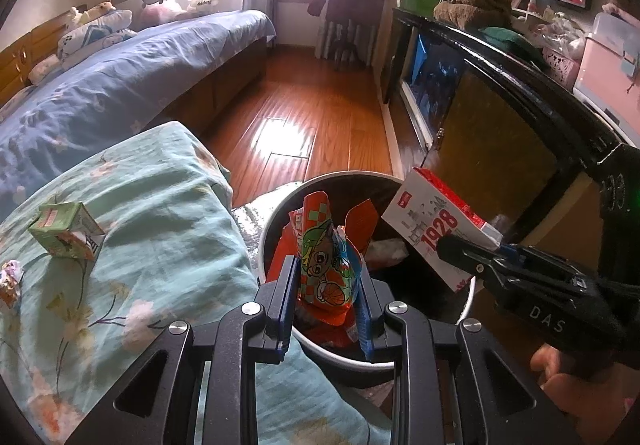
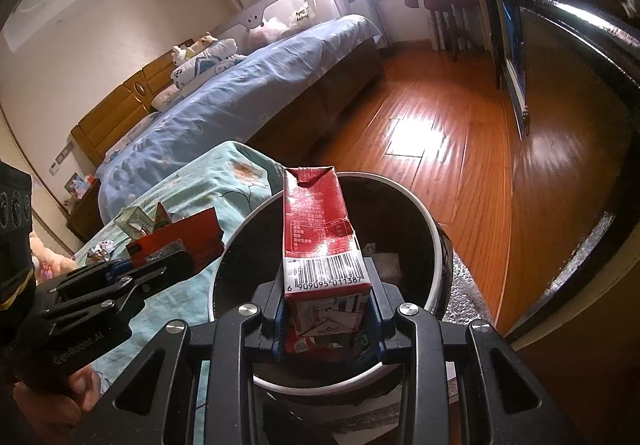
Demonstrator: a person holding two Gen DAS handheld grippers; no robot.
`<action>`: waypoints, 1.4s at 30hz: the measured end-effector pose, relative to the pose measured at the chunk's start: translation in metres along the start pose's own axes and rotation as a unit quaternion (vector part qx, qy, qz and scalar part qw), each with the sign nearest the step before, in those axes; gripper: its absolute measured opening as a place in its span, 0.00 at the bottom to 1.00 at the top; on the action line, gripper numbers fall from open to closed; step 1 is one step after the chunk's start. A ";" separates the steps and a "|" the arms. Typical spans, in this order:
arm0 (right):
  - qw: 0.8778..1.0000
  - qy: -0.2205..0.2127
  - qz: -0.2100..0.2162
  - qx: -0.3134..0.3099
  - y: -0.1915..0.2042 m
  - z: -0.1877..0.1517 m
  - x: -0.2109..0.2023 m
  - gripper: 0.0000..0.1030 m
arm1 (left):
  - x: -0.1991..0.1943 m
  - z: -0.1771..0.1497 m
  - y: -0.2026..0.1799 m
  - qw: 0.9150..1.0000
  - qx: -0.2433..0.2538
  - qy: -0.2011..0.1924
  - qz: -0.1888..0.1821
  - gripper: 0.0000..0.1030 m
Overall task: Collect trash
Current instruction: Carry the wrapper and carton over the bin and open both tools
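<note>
My left gripper [image 1: 330, 271] is shut on an orange snack wrapper [image 1: 326, 257] with a cartoon print, held over the near rim of the round trash bin [image 1: 352, 174]. The bin has a white rim, a dark inside and some wrappers and paper in it. My right gripper [image 2: 326, 309] is shut on a red and white milk carton [image 2: 320, 233], held upright above the bin [image 2: 431, 223]. In the left wrist view the milk carton [image 1: 434, 221] hangs over the bin's right rim in the right gripper [image 1: 452, 249]. The right wrist view shows the left gripper [image 2: 180, 263] with its wrapper [image 2: 180, 239].
A green drink carton [image 1: 66, 233] and a small crumpled wrapper [image 1: 10, 281] lie on the teal floral bedding [image 1: 168, 205] left of the bin. A blue bed [image 1: 120, 77] stands behind, a dark cabinet [image 1: 500, 117] to the right, wooden floor [image 1: 312, 105] between them.
</note>
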State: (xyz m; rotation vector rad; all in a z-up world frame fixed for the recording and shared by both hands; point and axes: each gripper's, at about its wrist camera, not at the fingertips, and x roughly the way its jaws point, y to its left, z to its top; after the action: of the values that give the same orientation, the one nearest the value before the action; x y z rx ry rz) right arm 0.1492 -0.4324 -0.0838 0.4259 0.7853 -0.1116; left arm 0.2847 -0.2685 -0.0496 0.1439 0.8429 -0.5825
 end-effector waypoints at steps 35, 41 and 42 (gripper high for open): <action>1.000 0.013 -0.009 0.000 -0.011 0.008 0.012 0.31 | 0.017 0.011 -0.004 1.000 0.010 0.011 0.000 0.24; 1.000 0.013 -0.010 0.000 -0.011 0.008 0.012 0.31 | 0.018 0.012 -0.003 1.000 0.009 0.012 -0.001 0.24; 1.000 0.013 -0.011 0.000 -0.012 0.008 0.012 0.31 | 0.018 0.012 -0.003 1.000 0.010 0.012 -0.001 0.25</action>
State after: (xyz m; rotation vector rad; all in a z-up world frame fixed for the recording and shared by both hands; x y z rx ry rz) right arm 0.1603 -0.4458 -0.0911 0.4206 0.8162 -0.1268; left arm 0.3004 -0.2831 -0.0552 0.1675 0.8619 -0.5925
